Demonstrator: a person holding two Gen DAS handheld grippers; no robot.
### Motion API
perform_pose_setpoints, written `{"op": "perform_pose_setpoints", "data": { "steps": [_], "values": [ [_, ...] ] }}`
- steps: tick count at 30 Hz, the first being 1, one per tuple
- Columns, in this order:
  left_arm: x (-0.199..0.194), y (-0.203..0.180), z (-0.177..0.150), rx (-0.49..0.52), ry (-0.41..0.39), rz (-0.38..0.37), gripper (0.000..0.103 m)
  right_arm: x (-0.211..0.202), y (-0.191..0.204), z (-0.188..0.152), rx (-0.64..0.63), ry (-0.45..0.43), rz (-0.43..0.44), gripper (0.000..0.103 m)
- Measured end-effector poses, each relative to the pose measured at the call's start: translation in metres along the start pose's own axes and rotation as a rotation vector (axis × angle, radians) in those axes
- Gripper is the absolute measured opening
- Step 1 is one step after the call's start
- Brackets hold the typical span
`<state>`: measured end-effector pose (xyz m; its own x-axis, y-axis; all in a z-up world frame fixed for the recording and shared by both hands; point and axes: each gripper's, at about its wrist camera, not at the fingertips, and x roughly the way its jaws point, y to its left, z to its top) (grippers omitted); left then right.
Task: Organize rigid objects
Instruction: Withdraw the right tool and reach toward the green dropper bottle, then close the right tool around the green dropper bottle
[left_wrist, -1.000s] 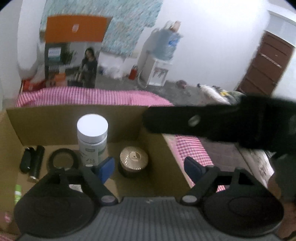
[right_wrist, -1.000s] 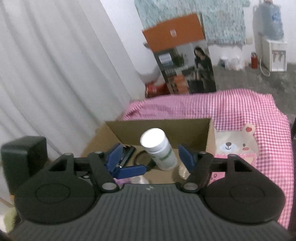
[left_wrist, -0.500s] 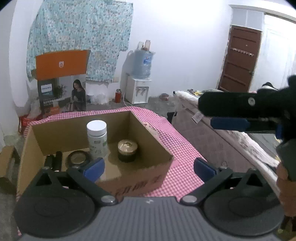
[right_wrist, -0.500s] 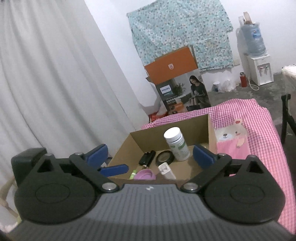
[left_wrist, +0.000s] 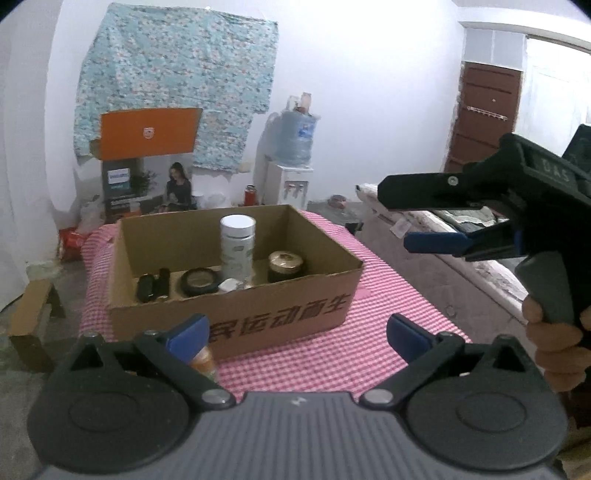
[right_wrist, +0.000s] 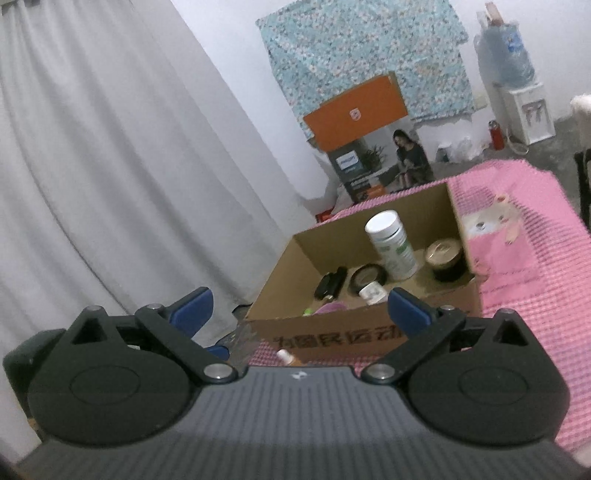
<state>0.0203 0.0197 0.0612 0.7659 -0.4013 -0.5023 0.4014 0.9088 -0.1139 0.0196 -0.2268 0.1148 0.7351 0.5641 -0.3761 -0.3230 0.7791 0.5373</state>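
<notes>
An open cardboard box (left_wrist: 236, 314) (right_wrist: 454, 221) stands on a table with a pink checked cloth (left_wrist: 369, 347). Inside stand a white bottle (left_wrist: 237, 245) (right_wrist: 391, 245) and a dark jar with a gold lid (left_wrist: 285, 266) (right_wrist: 445, 258). A black ring (left_wrist: 199, 281) (right_wrist: 367, 277), black tubes (left_wrist: 153, 286) (right_wrist: 330, 282) and a small white item (left_wrist: 229, 285) (right_wrist: 373, 292) lie on its floor. My left gripper (left_wrist: 297, 334) is open and empty, well back from the box. My right gripper (right_wrist: 299, 310) is open and empty; it also shows in the left wrist view (left_wrist: 443, 210). A small bottle (left_wrist: 203, 363) (right_wrist: 286, 356) lies in front of the box.
A grey curtain (right_wrist: 110, 166) hangs at the left. An orange and dark appliance carton (left_wrist: 147, 166) and a water dispenser (left_wrist: 293, 166) stand by the far wall. A bed (left_wrist: 461, 236) runs along the right and a brown door (left_wrist: 480, 118) is beyond it.
Both grippers have drawn back and up from the box, so the whole box is now in view. Both stay open and empty. The objects in the box have not moved.
</notes>
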Motion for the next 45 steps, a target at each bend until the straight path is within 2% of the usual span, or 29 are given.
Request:
{"op": "perform_pose_setpoints", "data": {
  "steps": [6,13,19,24,28,29,32,39,42,45],
  "values": [
    [-0.007,0.022,-0.015,-0.015,-0.005,0.090,0.103,0.035,0.005,-0.012,0.023,0.071,0.008,0.101],
    [0.017,0.042,-0.034,-0.025,0.050,0.165,0.103,0.071,0.007,-0.021,0.033,0.137,0.039,0.101],
    [0.045,0.049,-0.047,0.015,0.060,0.161,0.099,0.112,0.008,-0.031,0.023,0.210,0.042,0.097],
    [0.070,0.053,-0.057,0.030,0.096,0.114,0.088,0.142,0.013,-0.041,-0.034,0.280,0.042,0.080],
    [0.086,0.055,-0.063,0.036,0.106,0.098,0.072,0.162,0.023,-0.049,-0.144,0.322,0.016,0.068],
    [0.089,0.055,-0.065,0.036,0.108,0.097,0.068,0.165,0.024,-0.051,-0.168,0.330,0.010,0.063],
    [0.097,0.058,-0.067,0.028,0.112,0.098,0.060,0.176,0.027,-0.055,-0.221,0.356,0.002,0.051],
    [0.107,0.064,-0.069,-0.001,0.111,0.108,0.050,0.191,0.023,-0.061,-0.249,0.406,0.007,0.040],
    [0.109,0.065,-0.069,-0.010,0.108,0.118,0.040,0.196,0.020,-0.063,-0.244,0.418,0.012,0.029],
    [0.113,0.068,-0.067,-0.023,0.100,0.121,0.035,0.197,0.019,-0.065,-0.253,0.418,0.013,0.025]
  ]
}}
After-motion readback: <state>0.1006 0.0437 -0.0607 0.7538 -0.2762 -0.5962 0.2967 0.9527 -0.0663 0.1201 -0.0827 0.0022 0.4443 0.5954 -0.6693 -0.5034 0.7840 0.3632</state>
